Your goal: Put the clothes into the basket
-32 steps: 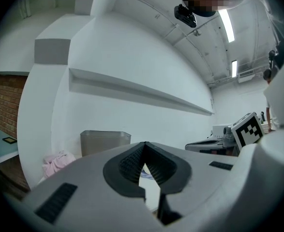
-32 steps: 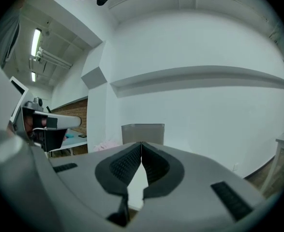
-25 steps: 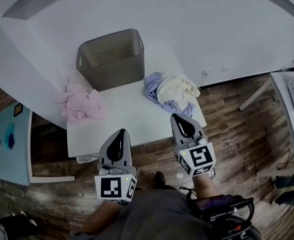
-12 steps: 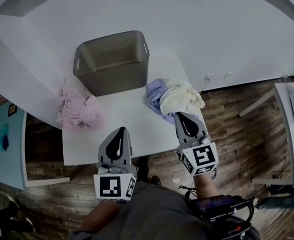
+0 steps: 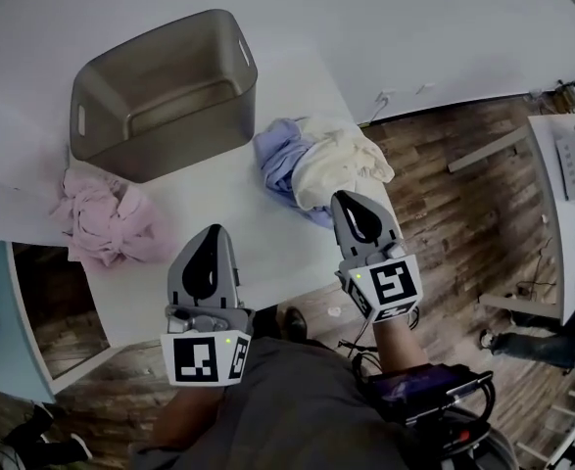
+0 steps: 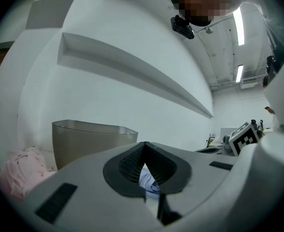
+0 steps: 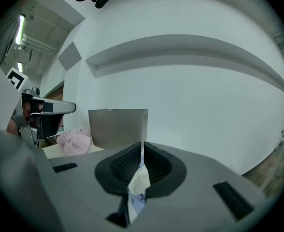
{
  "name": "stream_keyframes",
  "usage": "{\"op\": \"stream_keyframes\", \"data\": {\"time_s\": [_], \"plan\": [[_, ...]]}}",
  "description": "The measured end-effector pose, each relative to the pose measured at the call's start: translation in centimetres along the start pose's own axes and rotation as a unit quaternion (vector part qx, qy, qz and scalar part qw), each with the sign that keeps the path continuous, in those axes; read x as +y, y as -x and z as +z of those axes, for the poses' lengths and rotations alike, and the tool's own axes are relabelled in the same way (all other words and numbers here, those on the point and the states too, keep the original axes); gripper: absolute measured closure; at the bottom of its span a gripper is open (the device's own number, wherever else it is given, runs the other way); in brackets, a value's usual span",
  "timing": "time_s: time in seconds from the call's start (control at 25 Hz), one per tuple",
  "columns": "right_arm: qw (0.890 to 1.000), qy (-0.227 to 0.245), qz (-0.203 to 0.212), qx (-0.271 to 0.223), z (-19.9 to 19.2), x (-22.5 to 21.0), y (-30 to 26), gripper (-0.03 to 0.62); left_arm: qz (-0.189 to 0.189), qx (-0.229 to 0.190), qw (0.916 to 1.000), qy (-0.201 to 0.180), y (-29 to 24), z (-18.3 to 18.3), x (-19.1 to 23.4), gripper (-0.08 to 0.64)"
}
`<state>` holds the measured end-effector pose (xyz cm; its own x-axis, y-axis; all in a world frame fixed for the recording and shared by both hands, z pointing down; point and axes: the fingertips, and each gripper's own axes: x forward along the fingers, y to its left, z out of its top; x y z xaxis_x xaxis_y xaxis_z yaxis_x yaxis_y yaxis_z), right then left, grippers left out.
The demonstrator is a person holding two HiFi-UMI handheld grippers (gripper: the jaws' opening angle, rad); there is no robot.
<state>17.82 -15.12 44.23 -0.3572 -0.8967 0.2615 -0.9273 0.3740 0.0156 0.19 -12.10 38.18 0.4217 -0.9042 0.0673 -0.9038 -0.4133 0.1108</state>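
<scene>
Pink clothes [image 5: 106, 221]: left edge of table [image 5: 214, 192], beside empty basket [image 5: 160, 86]. Left gripper [image 5: 209, 235]: fingers together, empty. Blue garment [image 5: 277, 155] and cream garment [image 5: 338, 164]: right edge. Right gripper [image 5: 351, 202]: fingers together, empty, at the cream garment. Risk: closed fingers push cloth overboard.

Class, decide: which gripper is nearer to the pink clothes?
Left. The left gripper sits just right of the pink clothes, apart from them; the right gripper is farther right, by the cream cloth.
</scene>
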Motion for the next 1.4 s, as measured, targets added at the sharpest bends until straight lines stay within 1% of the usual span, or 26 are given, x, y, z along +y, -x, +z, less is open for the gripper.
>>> {"op": "stream_keyframes", "data": {"time_s": [0.08,0.12,0.16,0.24,0.28,0.4,0.52,0.68,0.8,0.88,1.04,1.16,1.2,1.28,1.36,1.4], "plan": [[1.0,-0.003,-0.002,0.013,-1.1,-0.2,-1.1,0.579,-0.006,0.009,0.9999,0.01,-1.2,-0.8,0.6,0.552],[1.0,-0.003,0.0,0.018,-1.8,-0.3,-1.6,0.565,-0.008,0.013,0.9998,0.012,-1.7,-1.2,0.8,0.552],[1.0,-0.004,0.002,0.026,-2.4,-0.4,-2.0,0.527,-0.01,0.017,0.9997,0.012,-2.2,-1.5,1.0,0.552],[0.999,-0.006,0.001,0.044,-3.6,-0.8,-2.4,0.477,-0.014,0.027,0.9995,0.012,-3.1,-2.1,0.9,0.552],[0.999,-0.007,0.0,0.049,-4.1,-1.1,-2.6,0.436,-0.016,0.032,0.9993,0.012,-3.5,-2.5,0.8,0.552],[0.998,0.002,0.005,0.064,-5.6,-1.8,-3.8,0.283,-0.023,0.049,0.9984,0.015,-5.0,-3.7,0.8,0.552],[0.997,0.025,0.022,0.07,-7.3,-1.7,-5.5,0.185,-0.026,0.066,0.9971,0.025,-6.4,-5.2,1.5,0.552],[0.994,0.031,0.03,0.103,-9.9,-1.9,-7.0,0.09,-0.033,0.086,0.995,0.039,-7.8,-6.7,2.3,0.552],[0.99,0.048,0.038,0.13,-11.7,-1.9,-8.2,0.049,-0.039,0.094,0.9939,0.042,-8.9,-7.6,2.9,0.552],[0.985,0.068,0.047,0.152,-12.9,-1.7,-8.8,0.028,-0.043,0.101,0.9929,0.046,-9.5,-8.4,3.2,0.552],[0.972,0.12,0.052,0.195,-15.1,-2.0,-9.9,0.014,-0.05,0.116,0.9903,0.058,-10.6,-9.9,3.5,0.552],[0.971,0.126,0.041,0.198,-15.4,-2.7,-10.3,0.02,-0.055,0.121,0.9891,0.063,-11.0,-10.6,3.4,0.552],[0.972,0.127,0.03,0.197,-15.4,-3.2,-10.3,0.042,-0.057,0.122,0.9889,0.063,-11.0,-10.7,3.3,0.552],[0.97,0.138,0.003,0.2,-15.3,-4.2,-10.1,0.166,-0.06,0.121,0.9892,0.057,-11.0,-10.7,3.0,0.552],[0.968,0.147,-0.014,0.201,-15.2,-4.9,-10.0,0.242,-0.058,0.118,0.9901,0.05,-10.8,-10.4,2.6,0.552],[0.969,0.146,-0.02,0.196,-15.0,-5.1,-10.0,0.28,-0.056,0.116,0.9906,0.047,-10.5,-10.1,2.4,0.552]]}}
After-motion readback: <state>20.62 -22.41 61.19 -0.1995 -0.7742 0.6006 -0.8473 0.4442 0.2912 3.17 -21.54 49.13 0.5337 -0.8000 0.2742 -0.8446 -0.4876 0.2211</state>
